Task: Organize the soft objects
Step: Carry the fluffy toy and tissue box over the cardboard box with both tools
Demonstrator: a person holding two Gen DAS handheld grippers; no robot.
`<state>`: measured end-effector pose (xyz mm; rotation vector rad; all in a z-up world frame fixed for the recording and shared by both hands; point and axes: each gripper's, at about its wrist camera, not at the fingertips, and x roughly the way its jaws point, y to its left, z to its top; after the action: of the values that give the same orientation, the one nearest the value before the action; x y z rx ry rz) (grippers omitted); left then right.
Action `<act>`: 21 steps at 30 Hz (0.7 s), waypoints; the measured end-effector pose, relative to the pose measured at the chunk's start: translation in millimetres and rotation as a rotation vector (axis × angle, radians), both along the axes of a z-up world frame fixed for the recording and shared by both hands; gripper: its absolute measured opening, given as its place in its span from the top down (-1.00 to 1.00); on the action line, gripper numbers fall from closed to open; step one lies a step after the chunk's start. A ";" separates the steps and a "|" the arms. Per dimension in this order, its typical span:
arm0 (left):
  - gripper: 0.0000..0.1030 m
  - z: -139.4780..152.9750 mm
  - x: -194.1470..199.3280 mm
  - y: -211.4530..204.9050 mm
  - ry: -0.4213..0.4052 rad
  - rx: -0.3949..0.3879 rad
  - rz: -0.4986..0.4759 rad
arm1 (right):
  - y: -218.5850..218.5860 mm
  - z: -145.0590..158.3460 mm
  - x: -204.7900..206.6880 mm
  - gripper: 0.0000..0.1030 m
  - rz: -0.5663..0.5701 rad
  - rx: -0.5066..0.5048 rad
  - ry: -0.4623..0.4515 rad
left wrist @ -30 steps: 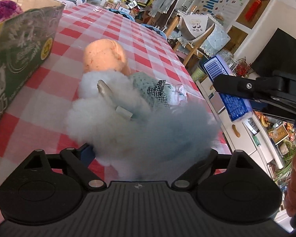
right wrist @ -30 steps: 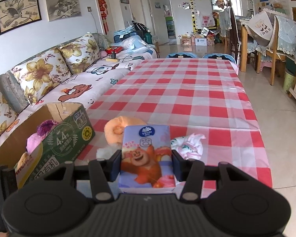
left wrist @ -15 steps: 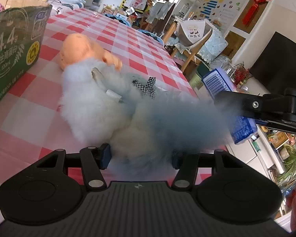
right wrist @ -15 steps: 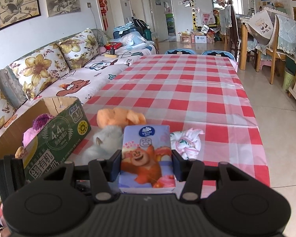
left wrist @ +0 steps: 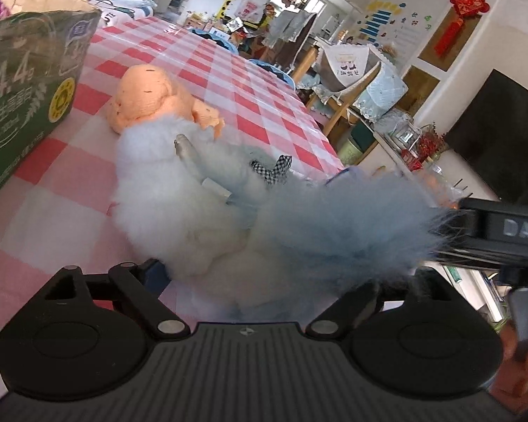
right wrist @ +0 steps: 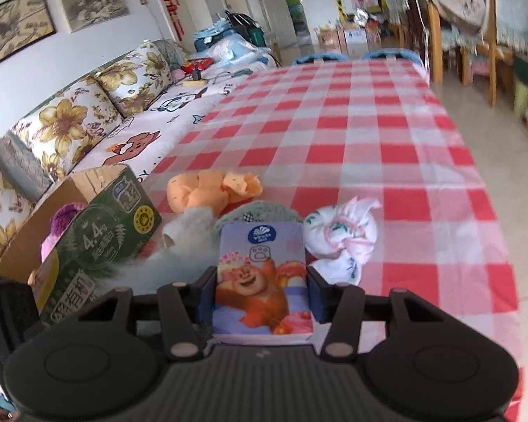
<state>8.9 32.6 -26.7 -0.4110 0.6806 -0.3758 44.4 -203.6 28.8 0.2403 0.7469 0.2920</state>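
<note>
Gathered near the open cardboard box (right wrist: 88,242) on the checked bench (right wrist: 387,147), probably for packing: orange plush (left wrist: 148,98), fluffy white-and-blue toy (left wrist: 200,204), knotted floral cloth (right wrist: 341,239). Purple and pink soft things already inside the box.

Left claw (left wrist: 260,281) opening – spread wide around the fluffy toy's near end, no pad seen pressing (right finger lost in fur). Right claw (right wrist: 262,295) clamped on a cartoon-bear tissue pack (right wrist: 262,281) – held above the pile, presumably box-bound.

Left gripper (left wrist: 260,281) fingers opening wide, right gripper (right wrist: 262,299) fingers clamped, both angled downward
</note>
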 end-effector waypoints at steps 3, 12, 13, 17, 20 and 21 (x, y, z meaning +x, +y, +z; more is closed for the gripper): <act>-1.00 -0.2 2.3 3.1 0.013 -0.045 0.011 | -3.1 -7.0 9.9 0.01 -0.001 0.060 0.028; -1.00 1.3 2.5 7.0 0.006 -0.069 0.054 | -16.3 -27.1 28.0 0.01 -0.013 0.313 0.127; -1.00 0.9 2.0 7.1 0.004 -0.071 0.055 | -17.4 -28.0 29.0 0.01 -0.011 0.332 0.132; -1.00 0.3 -2.7 0.0 -0.022 -0.031 0.042 | -18.0 -33.6 30.2 0.00 -0.013 0.375 0.157; -0.98 0.4 -5.6 -5.8 -0.045 0.019 0.028 | -15.8 -38.0 31.4 0.00 -0.011 0.379 0.172; -0.94 0.3 -6.7 -7.4 -0.053 0.031 0.024 | -15.5 -38.9 31.7 0.00 -0.013 0.374 0.175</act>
<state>2.2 25.2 -26.4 -0.3781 0.6282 -0.3519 76.1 -219.2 -10.1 0.6302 0.8605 0.4016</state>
